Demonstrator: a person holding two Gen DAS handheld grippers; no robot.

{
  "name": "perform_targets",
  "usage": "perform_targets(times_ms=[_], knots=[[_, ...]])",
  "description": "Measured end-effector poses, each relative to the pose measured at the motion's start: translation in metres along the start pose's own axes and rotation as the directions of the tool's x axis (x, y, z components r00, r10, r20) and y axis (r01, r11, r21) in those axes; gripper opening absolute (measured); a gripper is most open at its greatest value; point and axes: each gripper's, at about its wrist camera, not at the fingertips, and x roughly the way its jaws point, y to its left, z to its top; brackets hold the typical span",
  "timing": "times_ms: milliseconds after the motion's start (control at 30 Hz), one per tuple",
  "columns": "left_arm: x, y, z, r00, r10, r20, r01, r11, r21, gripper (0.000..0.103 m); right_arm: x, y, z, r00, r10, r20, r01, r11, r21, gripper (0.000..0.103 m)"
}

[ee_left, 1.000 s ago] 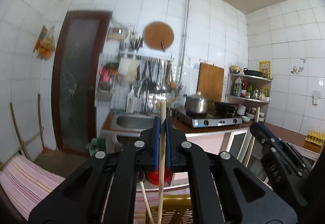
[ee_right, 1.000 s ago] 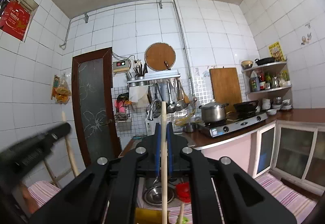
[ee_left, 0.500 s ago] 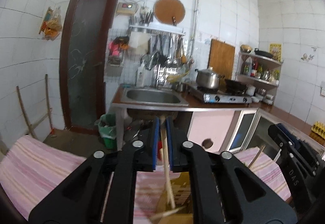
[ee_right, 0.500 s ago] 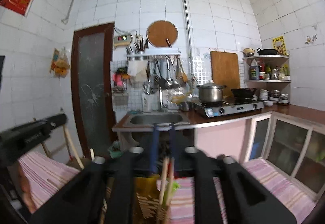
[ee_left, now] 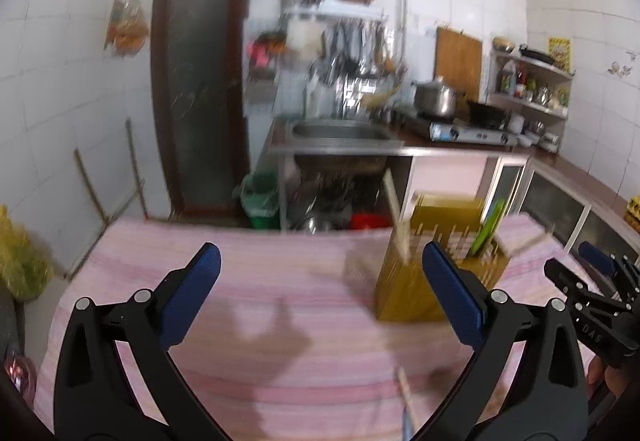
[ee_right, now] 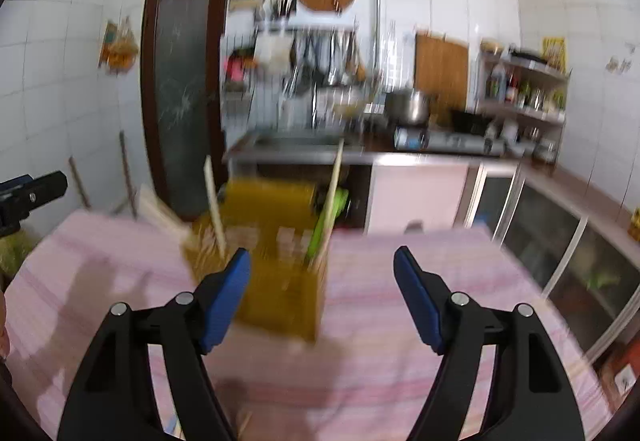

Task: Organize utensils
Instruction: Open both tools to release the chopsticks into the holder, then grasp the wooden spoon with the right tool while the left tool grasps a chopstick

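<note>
A yellow slotted utensil holder point(ee_left: 432, 265) stands on the pink striped tablecloth point(ee_left: 248, 305); it also shows in the right wrist view point(ee_right: 276, 265). Wooden chopsticks point(ee_left: 396, 217) and a green utensil point(ee_left: 486, 227) stand in it; the right wrist view shows chopsticks point(ee_right: 214, 205) and another stick point(ee_right: 332, 197) leaning in its compartments. My left gripper point(ee_left: 320, 293) is open and empty, left of the holder. My right gripper point(ee_right: 322, 297) is open and empty, just in front of the holder; it also shows in the left wrist view point(ee_left: 592, 305). Both views are blurred.
A loose chopstick point(ee_left: 408, 393) lies on the cloth near the front. Beyond the table stand a steel sink counter point(ee_left: 340, 137), a gas stove with a pot point(ee_left: 436, 101), glass-door cabinets point(ee_right: 560, 241) on the right and a brown door point(ee_left: 200, 81).
Both grippers were shut on chopsticks held upright; both have let go and opened wide. The chopsticks now stand in the holder, and both grippers have tilted down and pulled back.
</note>
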Motion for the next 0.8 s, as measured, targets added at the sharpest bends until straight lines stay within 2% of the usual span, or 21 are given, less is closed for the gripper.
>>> perform_targets(times_ms=[167,300,467,633,800], knots=[[0.017,0.013,-0.051,0.993,0.036,-0.114,-0.035,0.999,0.013,0.098,0.014,0.011,-0.046,0.992,0.031,-0.122,-0.029,0.999,0.014,0.073],[0.041,0.015,-0.089,0.976,0.061,-0.211,-0.054,0.998,0.036,0.098,0.03,0.023,-0.071,0.978,0.036,-0.203,-0.038,0.999,-0.006,0.073],[0.069,0.019,-0.123,0.952,0.083,-0.295,-0.071,0.996,0.05,0.098,0.053,0.039,-0.09,0.949,0.061,-0.311,-0.072,0.997,-0.025,0.073],[0.088,0.022,-0.138,0.93,0.086,-0.358,-0.076,0.996,0.043,0.098,0.069,0.052,-0.105,0.928,0.041,-0.37,-0.066,0.996,-0.057,0.073],[0.091,0.022,-0.132,0.93,0.085,-0.358,-0.077,0.996,0.038,0.098,0.082,0.065,-0.107,0.91,0.032,-0.414,-0.073,0.994,-0.084,0.072]])
